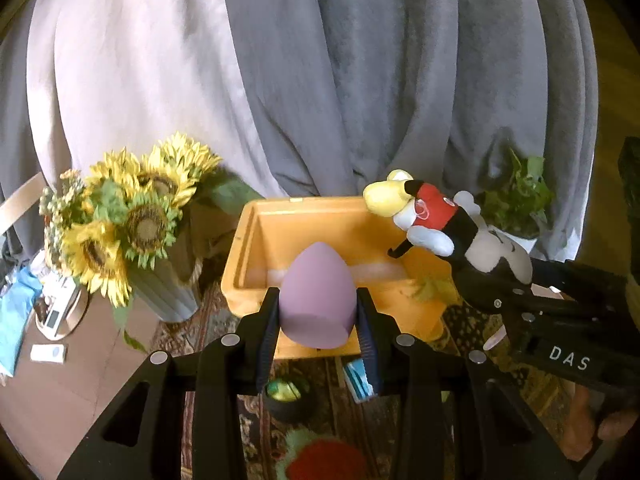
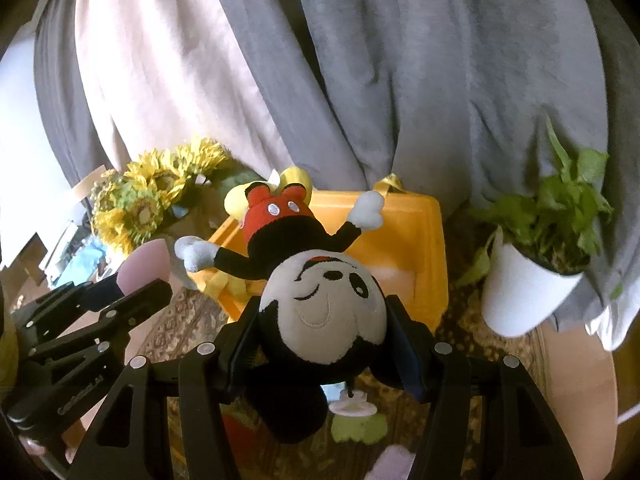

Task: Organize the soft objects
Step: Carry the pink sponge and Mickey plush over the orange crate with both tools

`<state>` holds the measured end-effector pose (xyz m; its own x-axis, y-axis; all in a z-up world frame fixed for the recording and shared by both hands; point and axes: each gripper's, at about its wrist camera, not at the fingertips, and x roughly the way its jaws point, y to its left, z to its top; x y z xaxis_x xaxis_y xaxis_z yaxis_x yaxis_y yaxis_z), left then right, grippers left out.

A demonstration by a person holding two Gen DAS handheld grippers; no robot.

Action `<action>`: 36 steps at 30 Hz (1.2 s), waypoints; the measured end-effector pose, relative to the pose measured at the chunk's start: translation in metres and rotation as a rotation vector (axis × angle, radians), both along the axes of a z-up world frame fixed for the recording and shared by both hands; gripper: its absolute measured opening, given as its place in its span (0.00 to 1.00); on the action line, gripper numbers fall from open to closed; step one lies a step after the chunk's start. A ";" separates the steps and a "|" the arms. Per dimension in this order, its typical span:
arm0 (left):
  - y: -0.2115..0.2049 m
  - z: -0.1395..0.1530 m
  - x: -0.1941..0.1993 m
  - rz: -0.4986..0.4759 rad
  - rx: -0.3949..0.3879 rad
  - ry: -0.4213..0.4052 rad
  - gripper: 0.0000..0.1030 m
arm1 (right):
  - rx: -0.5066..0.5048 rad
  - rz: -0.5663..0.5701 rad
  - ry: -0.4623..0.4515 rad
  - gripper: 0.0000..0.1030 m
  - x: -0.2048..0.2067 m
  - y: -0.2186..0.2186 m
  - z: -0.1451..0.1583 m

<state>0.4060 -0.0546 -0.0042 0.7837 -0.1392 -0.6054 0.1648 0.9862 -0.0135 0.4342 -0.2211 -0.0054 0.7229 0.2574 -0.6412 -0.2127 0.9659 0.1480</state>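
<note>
My left gripper [image 1: 318, 312] is shut on a purple egg-shaped sponge [image 1: 317, 294], held just before the near rim of an open orange bin [image 1: 340, 216]. My right gripper [image 2: 322, 320] is shut on the head of a Mickey Mouse plush [image 2: 320, 312], which hangs upside down with its red shorts toward the orange bin [image 2: 416, 232]. In the left wrist view the plush [image 1: 444, 224] sits at the bin's right rim. The sponge [image 2: 146, 266] and left gripper show at left in the right wrist view.
A vase of sunflowers [image 1: 132, 216] stands left of the bin, a potted green plant [image 2: 548, 248] in a white pot right of it. Grey and pink blankets [image 1: 320, 60] hang behind. Small toys [image 1: 286, 394] lie on the patterned rug below.
</note>
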 end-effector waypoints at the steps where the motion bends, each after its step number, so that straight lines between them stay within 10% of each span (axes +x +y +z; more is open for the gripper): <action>1: 0.000 0.001 0.003 0.001 0.001 -0.001 0.35 | -0.004 0.006 -0.004 0.59 0.006 0.001 0.002; 18: -0.003 -0.003 0.093 -0.019 0.040 0.063 0.35 | -0.078 0.097 0.091 0.59 0.102 0.015 0.000; 36: -0.018 -0.071 0.178 -0.085 0.112 0.303 0.36 | -0.126 0.146 0.331 0.61 0.170 0.029 -0.075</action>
<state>0.5836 -0.0722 -0.0750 0.5539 -0.1153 -0.8246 0.2511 0.9674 0.0334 0.6047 -0.1921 -0.0807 0.4326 0.2469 -0.8671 -0.3101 0.9439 0.1140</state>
